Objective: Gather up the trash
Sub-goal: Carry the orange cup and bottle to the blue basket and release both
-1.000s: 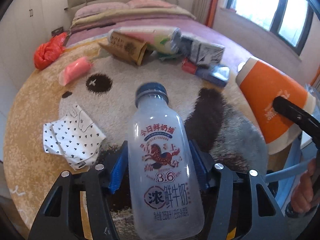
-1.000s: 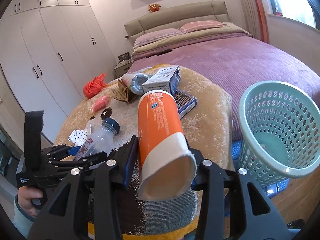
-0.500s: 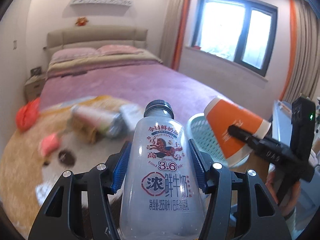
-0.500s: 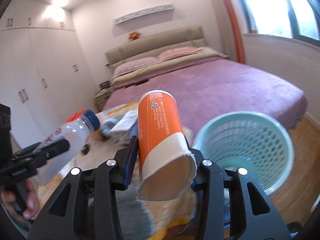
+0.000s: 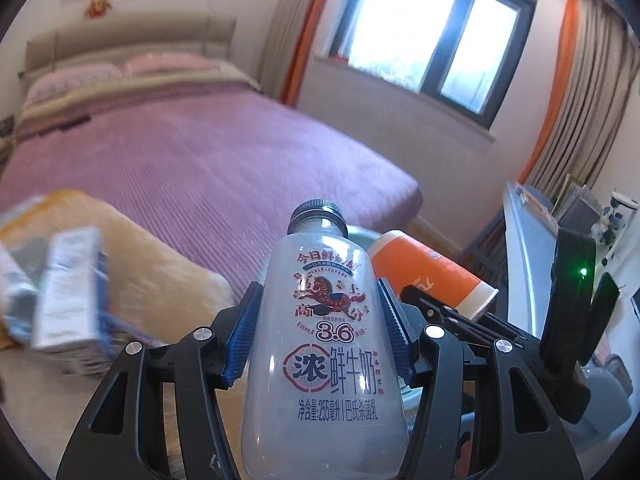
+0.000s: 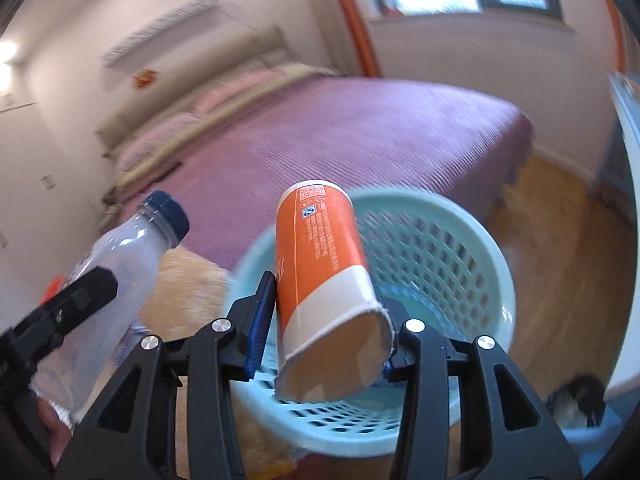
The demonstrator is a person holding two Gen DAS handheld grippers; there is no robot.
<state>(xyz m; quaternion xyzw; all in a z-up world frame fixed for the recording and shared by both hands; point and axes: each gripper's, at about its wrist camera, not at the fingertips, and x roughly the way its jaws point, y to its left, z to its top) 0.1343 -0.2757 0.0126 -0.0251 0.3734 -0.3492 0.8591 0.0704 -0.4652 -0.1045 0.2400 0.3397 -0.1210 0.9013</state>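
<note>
Right hand-held gripper (image 6: 326,320) clamps the orange paper cup (image 6: 320,264) above the teal basket (image 6: 472,248), while beside it, leftward, the left hand-held gripper (image 5: 320,332) grips the milk bottle (image 5: 324,332), seemingly beside the rim.

Both grippers swung from the rug toward the basket

The right gripper (image 6: 326,322), clamping the orange cup (image 6: 320,248), now hangs over the teal basket (image 6: 460,240); the left gripper (image 5: 320,328) has carried the milk bottle (image 5: 324,320) alongside, leaving the littered rug (image 5: 132,240) behind.
</note>
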